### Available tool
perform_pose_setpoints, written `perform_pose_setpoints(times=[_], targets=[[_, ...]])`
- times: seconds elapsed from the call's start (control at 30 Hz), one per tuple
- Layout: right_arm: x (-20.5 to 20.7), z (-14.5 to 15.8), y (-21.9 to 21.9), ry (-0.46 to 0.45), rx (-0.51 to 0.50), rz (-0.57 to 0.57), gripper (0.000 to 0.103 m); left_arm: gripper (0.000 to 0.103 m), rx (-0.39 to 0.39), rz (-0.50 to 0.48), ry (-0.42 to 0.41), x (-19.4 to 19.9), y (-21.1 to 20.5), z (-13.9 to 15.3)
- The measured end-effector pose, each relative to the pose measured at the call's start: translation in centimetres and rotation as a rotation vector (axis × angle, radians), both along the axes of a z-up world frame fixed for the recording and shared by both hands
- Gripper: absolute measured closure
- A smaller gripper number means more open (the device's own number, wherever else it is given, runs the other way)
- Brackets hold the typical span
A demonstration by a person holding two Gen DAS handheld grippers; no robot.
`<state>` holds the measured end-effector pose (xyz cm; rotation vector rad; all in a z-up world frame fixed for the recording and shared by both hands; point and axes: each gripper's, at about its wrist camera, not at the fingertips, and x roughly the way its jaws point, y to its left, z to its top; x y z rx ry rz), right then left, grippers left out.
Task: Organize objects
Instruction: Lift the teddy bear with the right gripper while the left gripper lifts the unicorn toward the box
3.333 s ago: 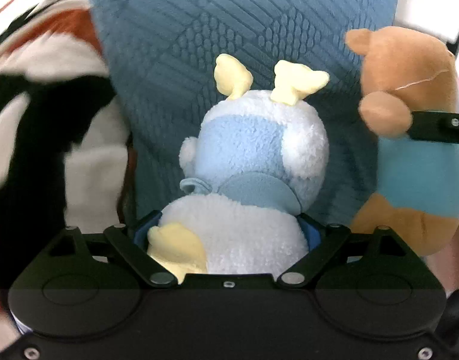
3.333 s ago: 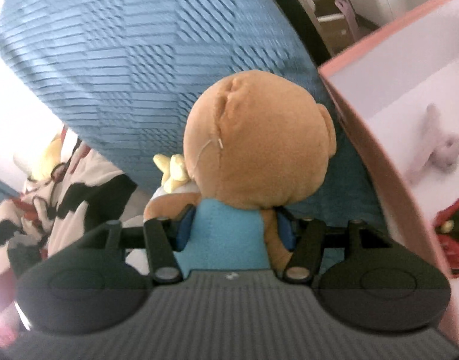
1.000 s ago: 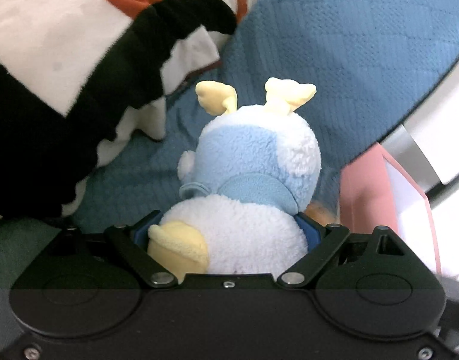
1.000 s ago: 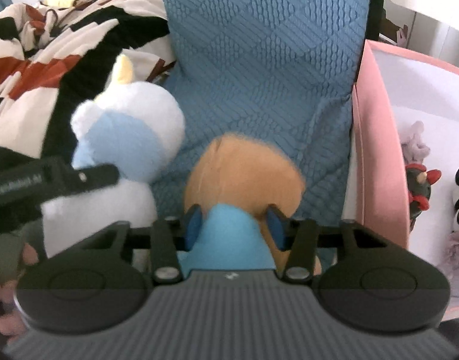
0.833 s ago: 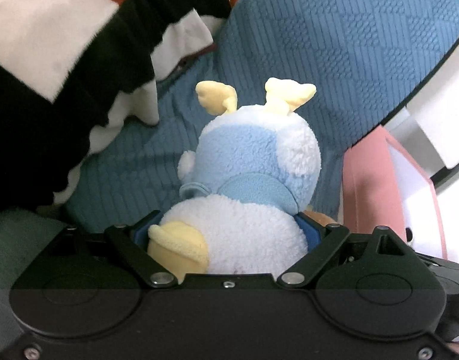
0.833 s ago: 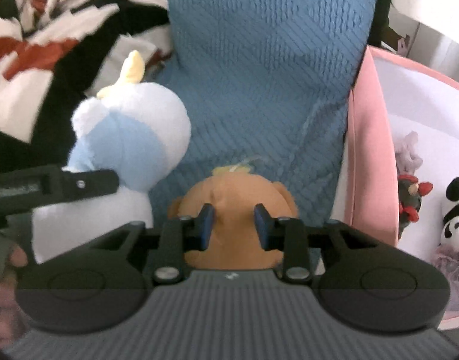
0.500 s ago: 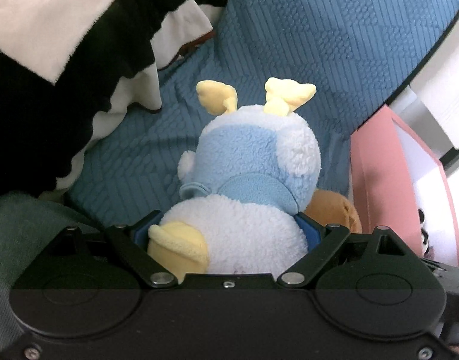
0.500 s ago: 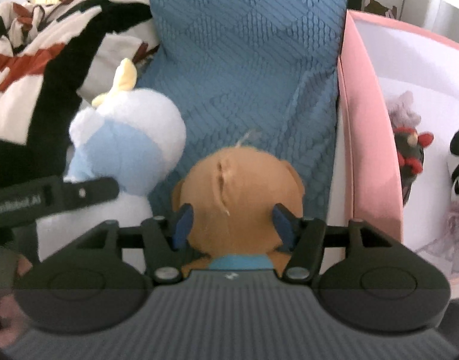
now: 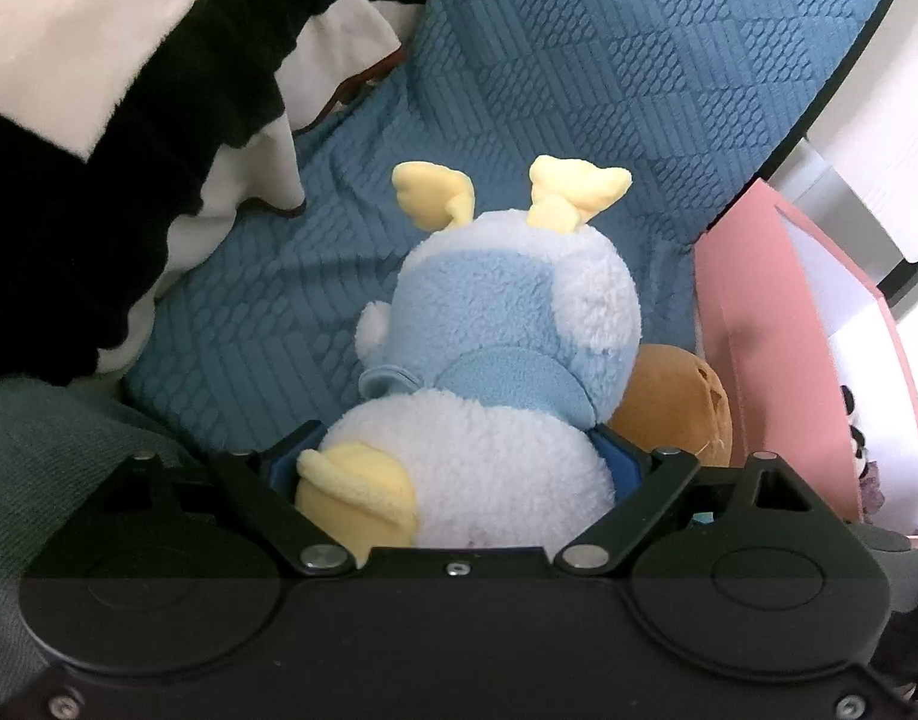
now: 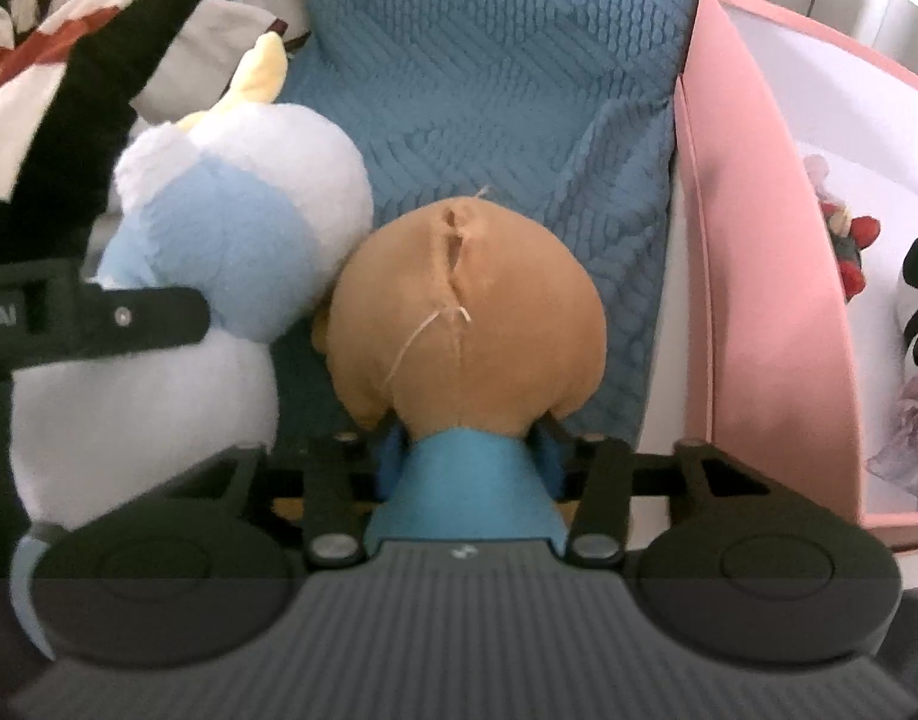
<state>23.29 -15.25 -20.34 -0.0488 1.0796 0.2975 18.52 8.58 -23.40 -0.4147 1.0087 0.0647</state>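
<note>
Regripped lower since half a second ago, the brown bear is pinched by the just-closing right gripper, its split seam hidden from the left wrist view, while the blue-white plush is clamped in the left gripper.

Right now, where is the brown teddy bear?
In the right wrist view the brown teddy bear sits centre, between the blue-and-white plush and the pink box.

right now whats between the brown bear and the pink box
Nothing stands between the brown bear and the pink box: only a strip of blue textured cushion, clearest in the right wrist view.
</note>
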Motion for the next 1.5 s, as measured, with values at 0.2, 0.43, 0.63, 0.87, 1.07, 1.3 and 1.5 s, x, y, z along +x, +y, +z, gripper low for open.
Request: perform_pose_setpoints(times=[0.2, 0.43, 0.63, 0.87, 1.07, 1.3, 1.5], targets=[[-0.4, 2.6, -0.5, -0.027, 0.030, 0.001, 0.059, 0.014, -0.027, 0.010, -0.013, 0.1, 0.6, 2.4], [-0.8, 6.7, -1.4, -0.062, 0.047, 0.000, 0.059, 0.014, -0.067, 0.045, -0.028, -0.3, 1.0, 7.0], [-0.6, 10.8, -3.2, -0.104, 0.045, -0.011, 0.059, 0.014, -0.077, 0.033, -0.069, 0.5, 1.0, 11.3], [-0.3, 14.2, -6.7, -0.154, 0.055, -0.080, 0.059, 0.014, -0.077, -0.020, -0.109, 2.0, -1.2, 14.9], [0.5, 16.8, -10.1, -0.194, 0.071, -0.134, 0.059, 0.014, -0.125, -0.079, -0.114, 4.2, -5.2, 16.6], [1.2, 19.2, -15.0, -0.257, 0.062, -0.168, 0.059, 0.014, -0.142, -0.142, -0.134, 6.6, -11.1, 18.5], [2.6, 19.5, -20.0, -0.268, 0.069, -0.226, 0.059, 0.014, -0.133, -0.190, -0.130, 8.7, -16.4, 18.8]])
